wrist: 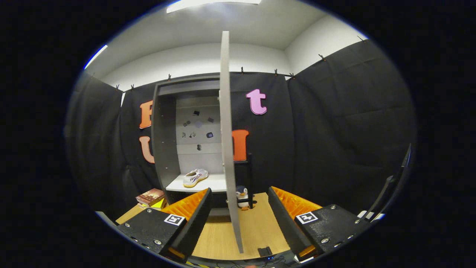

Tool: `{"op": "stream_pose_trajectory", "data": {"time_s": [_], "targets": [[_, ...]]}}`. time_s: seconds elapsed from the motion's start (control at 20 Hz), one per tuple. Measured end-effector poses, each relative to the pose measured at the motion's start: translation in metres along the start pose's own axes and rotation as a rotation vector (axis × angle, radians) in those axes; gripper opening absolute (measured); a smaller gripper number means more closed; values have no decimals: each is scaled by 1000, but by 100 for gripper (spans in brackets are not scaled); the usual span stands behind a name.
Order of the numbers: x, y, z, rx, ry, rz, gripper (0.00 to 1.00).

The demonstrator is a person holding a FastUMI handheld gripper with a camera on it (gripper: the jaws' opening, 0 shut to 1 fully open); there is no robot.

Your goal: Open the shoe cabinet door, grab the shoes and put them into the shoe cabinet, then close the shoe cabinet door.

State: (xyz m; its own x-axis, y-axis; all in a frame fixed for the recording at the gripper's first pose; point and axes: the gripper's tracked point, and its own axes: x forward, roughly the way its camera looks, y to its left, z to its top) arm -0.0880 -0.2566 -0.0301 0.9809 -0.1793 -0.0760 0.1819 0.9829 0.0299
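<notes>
At the lower left of the frame a stack of books point(150, 197) lies on the wooden table point(256, 230), just left of the shoe cabinet point(165, 149). The cabinet stands left of centre with its inside exposed, and a white shoe point(195, 177) rests on its pale shelf, toe toward the lower left. The cabinet door point(227, 149) is swung out edge-on, running down the centre of the frame and ending between the fingers. The gripper point(240, 212) is released, fingers spread wide on either side of the door edge, touching nothing. Just right of the door, beyond the fingers, a small penguin toy point(243, 197) stands on the table.
</notes>
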Motion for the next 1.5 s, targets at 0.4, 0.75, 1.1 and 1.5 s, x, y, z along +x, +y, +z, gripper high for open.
{"op": "stream_pose_trajectory", "data": {"time_s": [0.4,0.75,1.1,1.5], "targets": [[45,-30,-1,32,-2,58,93],[72,-18,4,12,-21,121,93],[75,-2,-1,57,-18,164,90],[72,61,-3,24,-22,269,90]]}}
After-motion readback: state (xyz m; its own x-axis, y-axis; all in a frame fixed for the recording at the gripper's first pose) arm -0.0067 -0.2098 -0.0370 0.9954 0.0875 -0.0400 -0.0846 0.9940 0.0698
